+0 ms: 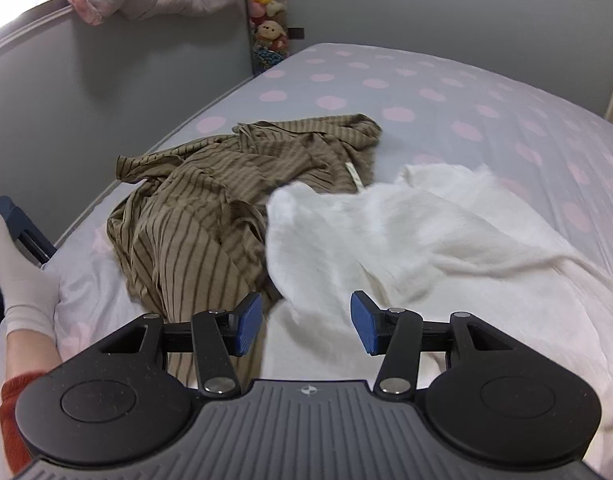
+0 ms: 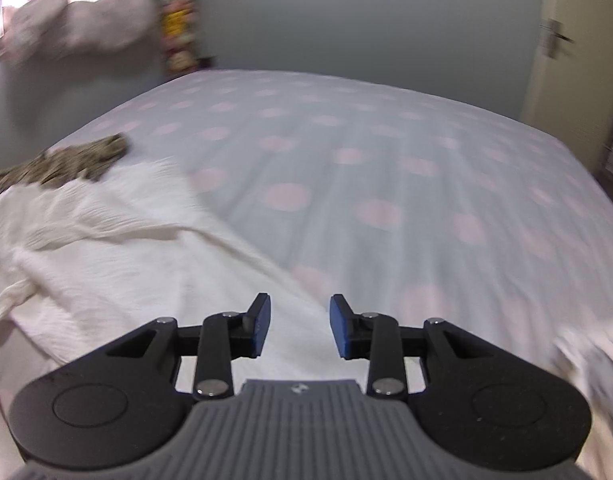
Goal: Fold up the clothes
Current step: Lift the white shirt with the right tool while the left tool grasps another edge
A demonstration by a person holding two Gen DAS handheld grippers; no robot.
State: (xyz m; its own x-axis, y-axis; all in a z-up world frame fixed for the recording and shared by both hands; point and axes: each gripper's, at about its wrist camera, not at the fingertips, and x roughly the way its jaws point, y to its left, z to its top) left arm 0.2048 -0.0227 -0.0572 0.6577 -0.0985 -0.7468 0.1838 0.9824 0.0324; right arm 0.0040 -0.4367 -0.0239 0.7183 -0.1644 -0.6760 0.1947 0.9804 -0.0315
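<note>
Beside white garment [image 1: 406,232], striped garment [image 1: 210,200]

Both low, forward; shared bed [image 1: 446,92].

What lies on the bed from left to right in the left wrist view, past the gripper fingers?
Gloved hand at the left edge → brown striped garment → white garment → bare stretch of pink-dotted bedsheet. The white garment's left edge overlaps the striped one slightly.
</note>
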